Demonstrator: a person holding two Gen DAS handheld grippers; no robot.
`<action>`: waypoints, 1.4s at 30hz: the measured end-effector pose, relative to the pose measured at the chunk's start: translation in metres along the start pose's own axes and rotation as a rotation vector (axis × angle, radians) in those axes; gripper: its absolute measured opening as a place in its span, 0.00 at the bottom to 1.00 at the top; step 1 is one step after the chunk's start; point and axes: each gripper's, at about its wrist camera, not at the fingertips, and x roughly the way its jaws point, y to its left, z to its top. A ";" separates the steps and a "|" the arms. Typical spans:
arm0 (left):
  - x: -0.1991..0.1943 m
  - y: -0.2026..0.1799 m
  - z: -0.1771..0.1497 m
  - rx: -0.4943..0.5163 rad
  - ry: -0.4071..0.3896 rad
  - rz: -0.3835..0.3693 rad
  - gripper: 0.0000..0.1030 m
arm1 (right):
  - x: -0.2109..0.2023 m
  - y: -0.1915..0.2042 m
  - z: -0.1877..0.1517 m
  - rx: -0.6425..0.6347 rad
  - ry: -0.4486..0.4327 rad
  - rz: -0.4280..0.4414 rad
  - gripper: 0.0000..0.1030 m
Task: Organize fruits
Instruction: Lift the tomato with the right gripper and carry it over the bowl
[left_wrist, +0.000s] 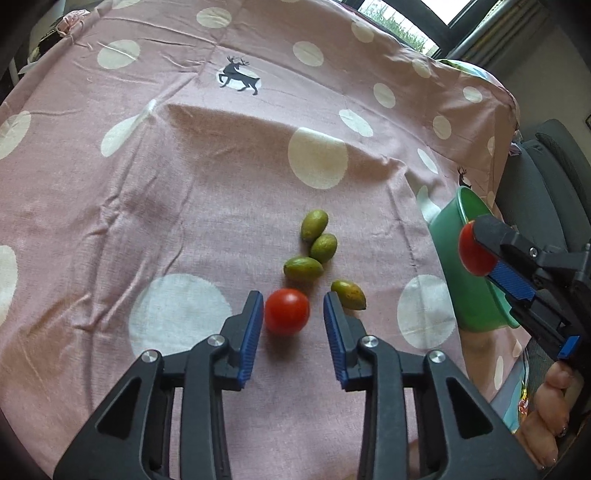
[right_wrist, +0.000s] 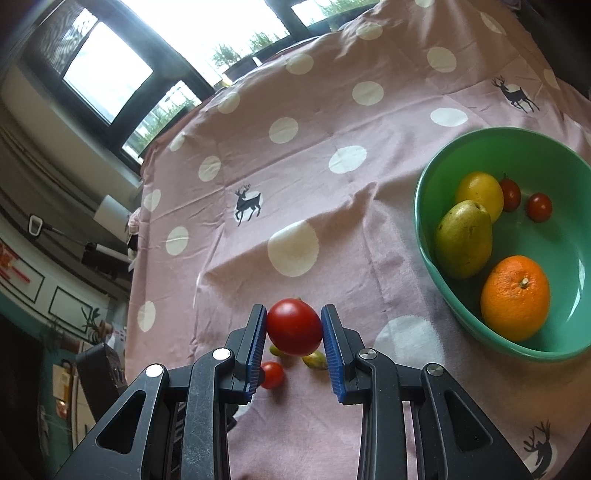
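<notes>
Left wrist view: our left tool (left_wrist: 293, 308) is part open, blue pads either side of a cherry tomato (left_wrist: 287, 311) that sits on the pink spotted cloth (left_wrist: 147, 184) covering the worktop. Left pad looks at or very near the tomato's skin, right pad stands clear of it, so no grip. Four small green oval fruits (left_wrist: 314, 245) lie just beyond: three bunched and touching, the fourth (left_wrist: 349, 293) just beside our right pad. At the right edge, our right tool (left_wrist: 480, 254) has a second red tomato (left_wrist: 474, 251) clamped in front of the green bowl (left_wrist: 469, 295). Fingers of a hand (left_wrist: 550, 413) show below it.

Right wrist view: our right tool (right_wrist: 294, 326) is closed on the held tomato (right_wrist: 294, 326), both pads pressed to its sides, lifted off the cloth (right_wrist: 295, 166). Under it we see the loose cherry tomato (right_wrist: 272, 374) and parts of two green ovals (right_wrist: 316, 360), mostly hidden. The green bowl (right_wrist: 424, 221) stands to the right, well apart from the tool, holding an orange (right_wrist: 515, 297), a green pear (right_wrist: 463, 243), a yellow fruit (right_wrist: 480, 194) touching the pear, and two cherry tomatoes (right_wrist: 539, 206). Windows (right_wrist: 107, 70) sit past the far edge of the worktop.
</notes>
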 end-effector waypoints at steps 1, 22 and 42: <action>0.003 -0.002 -0.001 0.011 0.006 0.003 0.32 | 0.001 0.001 0.000 0.000 0.002 -0.002 0.31; -0.035 -0.037 -0.001 0.086 -0.159 -0.031 0.26 | -0.010 -0.002 0.002 0.009 -0.031 0.013 0.31; -0.051 -0.137 0.015 0.282 -0.250 -0.080 0.26 | -0.077 -0.065 0.009 0.193 -0.239 -0.044 0.31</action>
